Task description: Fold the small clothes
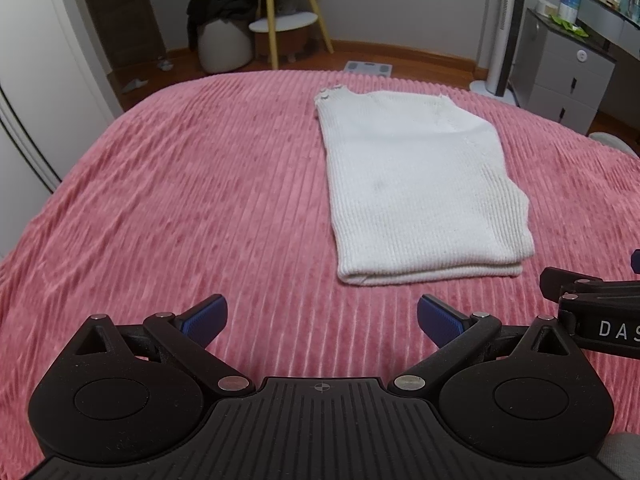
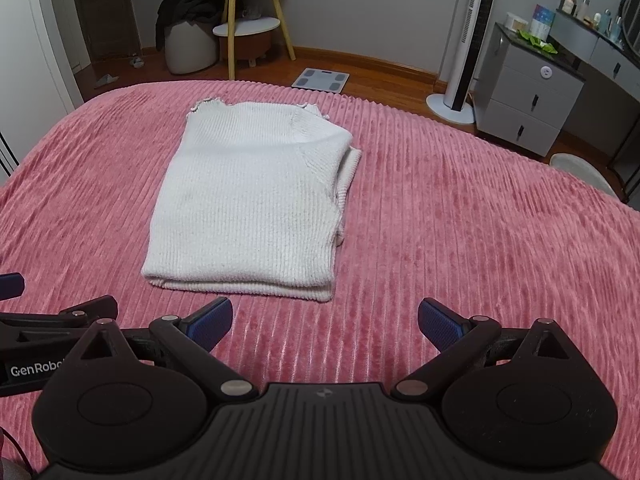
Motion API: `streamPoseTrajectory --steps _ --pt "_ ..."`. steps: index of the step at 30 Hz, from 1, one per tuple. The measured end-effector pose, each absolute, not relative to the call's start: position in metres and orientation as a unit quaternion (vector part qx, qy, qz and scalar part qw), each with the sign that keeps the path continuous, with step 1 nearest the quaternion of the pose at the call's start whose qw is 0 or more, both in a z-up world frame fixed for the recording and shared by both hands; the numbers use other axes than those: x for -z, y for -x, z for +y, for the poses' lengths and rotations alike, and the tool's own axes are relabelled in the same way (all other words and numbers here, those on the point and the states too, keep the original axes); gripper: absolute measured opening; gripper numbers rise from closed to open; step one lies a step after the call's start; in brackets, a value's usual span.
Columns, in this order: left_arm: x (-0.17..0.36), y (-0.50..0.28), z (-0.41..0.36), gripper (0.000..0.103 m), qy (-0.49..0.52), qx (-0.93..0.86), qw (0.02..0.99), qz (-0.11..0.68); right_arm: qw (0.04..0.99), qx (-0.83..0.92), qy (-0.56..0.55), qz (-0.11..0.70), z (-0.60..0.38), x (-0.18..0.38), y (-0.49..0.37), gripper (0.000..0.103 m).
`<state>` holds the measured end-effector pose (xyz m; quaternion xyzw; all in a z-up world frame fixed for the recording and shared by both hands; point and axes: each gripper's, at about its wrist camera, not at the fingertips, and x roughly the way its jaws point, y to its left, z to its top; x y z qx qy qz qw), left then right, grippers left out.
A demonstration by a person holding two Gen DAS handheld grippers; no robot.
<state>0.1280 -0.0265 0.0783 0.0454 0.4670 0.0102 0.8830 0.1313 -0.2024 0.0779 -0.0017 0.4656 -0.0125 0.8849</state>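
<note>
You've got both tools hanging low over the pink ribbed bedspread point(image 1: 160, 200), empty. Your left gripper point(image 1: 322, 320) is spread wide, nothing between its blue pads point(image 1: 204, 318), and your right gripper point(image 2: 325, 320) is spread just the same, sitting right beside it. The white knit sweater point(image 2: 248, 200) lies flat ahead of you, just beyond the fingertips, ahead and to the right of the left tool and slightly left of the right one. It looks folded into a tidy rectangle, with doubled layers showing along the near edge and a tucked layer peeking out on its right side. Its long axis runs away from you: frilled neckline at the far end, thick fold nearest you. Standing off like this reads as either done or lining up one more fold.
</note>
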Motion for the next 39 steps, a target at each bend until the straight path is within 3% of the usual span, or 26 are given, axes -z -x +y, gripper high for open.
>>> streamPoseTrajectory --steps 39 --pt "-0.0803 -0.1227 -0.0249 0.103 -0.04 -0.011 0.884 0.466 0.885 0.011 -0.002 0.466 -0.2025 -0.0757 -0.1275 0.099"
